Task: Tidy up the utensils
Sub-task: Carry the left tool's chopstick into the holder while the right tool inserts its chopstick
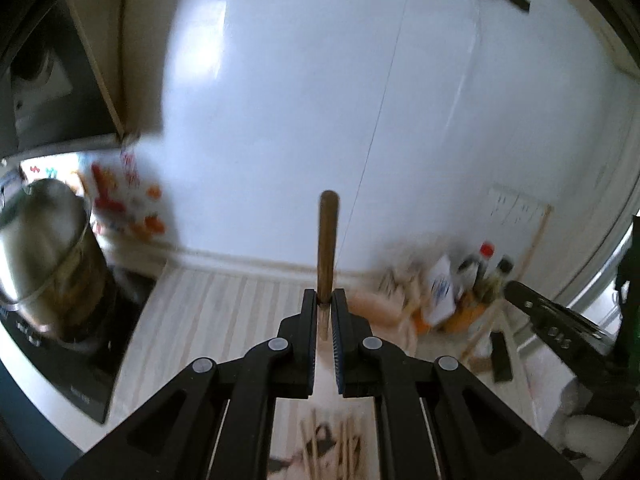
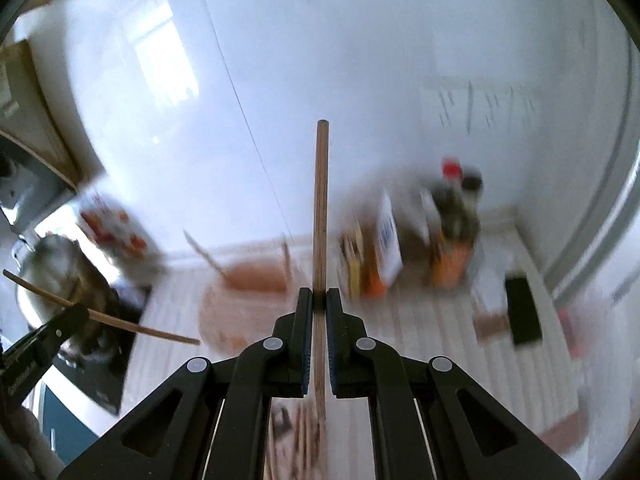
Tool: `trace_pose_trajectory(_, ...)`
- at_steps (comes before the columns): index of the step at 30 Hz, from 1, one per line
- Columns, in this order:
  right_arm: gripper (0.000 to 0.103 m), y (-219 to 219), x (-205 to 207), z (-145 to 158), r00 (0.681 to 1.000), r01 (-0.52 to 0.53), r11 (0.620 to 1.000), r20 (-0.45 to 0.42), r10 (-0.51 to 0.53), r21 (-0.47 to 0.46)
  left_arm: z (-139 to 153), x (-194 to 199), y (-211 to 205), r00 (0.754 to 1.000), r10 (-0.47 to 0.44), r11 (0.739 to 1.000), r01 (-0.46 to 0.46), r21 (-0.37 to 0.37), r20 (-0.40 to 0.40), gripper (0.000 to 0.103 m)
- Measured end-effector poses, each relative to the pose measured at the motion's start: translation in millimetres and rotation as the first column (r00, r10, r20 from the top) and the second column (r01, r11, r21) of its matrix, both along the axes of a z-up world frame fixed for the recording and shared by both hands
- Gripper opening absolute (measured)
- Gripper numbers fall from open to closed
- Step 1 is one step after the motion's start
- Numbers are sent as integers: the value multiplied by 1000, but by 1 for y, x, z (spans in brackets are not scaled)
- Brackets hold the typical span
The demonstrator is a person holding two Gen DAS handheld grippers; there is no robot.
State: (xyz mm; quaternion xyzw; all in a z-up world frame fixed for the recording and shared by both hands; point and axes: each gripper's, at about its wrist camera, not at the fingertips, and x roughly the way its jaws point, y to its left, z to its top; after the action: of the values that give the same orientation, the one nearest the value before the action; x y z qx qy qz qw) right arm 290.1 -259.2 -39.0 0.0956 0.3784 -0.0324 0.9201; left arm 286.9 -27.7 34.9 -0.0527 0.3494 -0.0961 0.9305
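Observation:
My left gripper is shut on a brown wooden chopstick that sticks out ahead of the jaws. The right wrist view shows that same left gripper at the left edge, with its chopstick lying crosswise. My right gripper is shut on a second, lighter chopstick that runs straight forward between the pads. Its black finger shows at the right of the left wrist view. Below both grippers lies a blurred pile of several chopsticks on the striped counter. Both views are motion-blurred.
A steel pot stands on a black cooktop at the left. Bottles and cartons crowd the back right corner against the white wall. A pinkish round board lies mid-counter. A black flat object lies at the right.

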Motion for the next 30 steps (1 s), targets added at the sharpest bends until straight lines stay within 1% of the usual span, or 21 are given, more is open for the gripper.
trace_pose_trajectory(2, 7, 3, 14, 16, 999, -9, 1000, 41, 10, -8, 12, 12, -7, 1000, -5, 1000, 5, 4, 18, 4)
trace_pose_trajectory(4, 7, 8, 32, 31, 997, -22, 1000, 70, 23, -11, 19, 27, -13, 1000, -10, 1000, 10, 11, 16, 4)
trace_pose_trajectory(6, 7, 12, 48, 41, 995, -34, 999, 89, 34, -9, 18, 42, -18, 1000, -11, 1000, 11, 20, 6, 4)
trace_pose_trajectory(9, 7, 19, 73, 45, 994, -46, 999, 98, 47, -11, 6, 66, -30, 999, -9, 999, 11, 48, -34, 4)
trace_pose_trajectory(10, 7, 18, 83, 42, 995, -46, 999, 91, 46, -6, -2, 77, -36, 999, -5, 997, 9, 77, -53, 4)
trace_pose_trajectory(12, 7, 20, 100, 34, 996, -48, 999, 74, 48, 1, -18, 89, -43, 996, -2, 995, 10, 97, -87, 4)
trace_pose_trajectory(15, 7, 18, 121, 14, 998, -47, 999, 37, 47, 8, -43, 102, -50, 990, 2, 993, 15, 119, -142, 4)
trace_pose_trajectory(18, 7, 15, 135, -7, 999, -46, 998, 0, 46, 35, -62, 110, -52, 981, -2, 994, 23, 107, -194, 4)
trace_pose_trajectory(20, 7, 12, 140, -18, 999, -46, 998, -18, 47, 53, -71, 112, -52, 977, -6, 995, 27, 96, -213, 4)
trace_pose_trajectory(22, 7, 8, 143, -30, 998, -41, 997, -35, 44, 66, -76, 114, -52, 973, -9, 996, 28, 80, -229, 4)
trace_pose_trajectory(25, 7, 5, 147, -41, 997, -41, 996, -55, 45, 81, -74, 114, -53, 972, -13, 997, 29, 67, -233, 4)
trace_pose_trajectory(30, 7, 3, 147, -47, 997, -42, 995, -56, 47, 91, -54, 108, -50, 986, -22, 997, 33, 68, -167, 4)
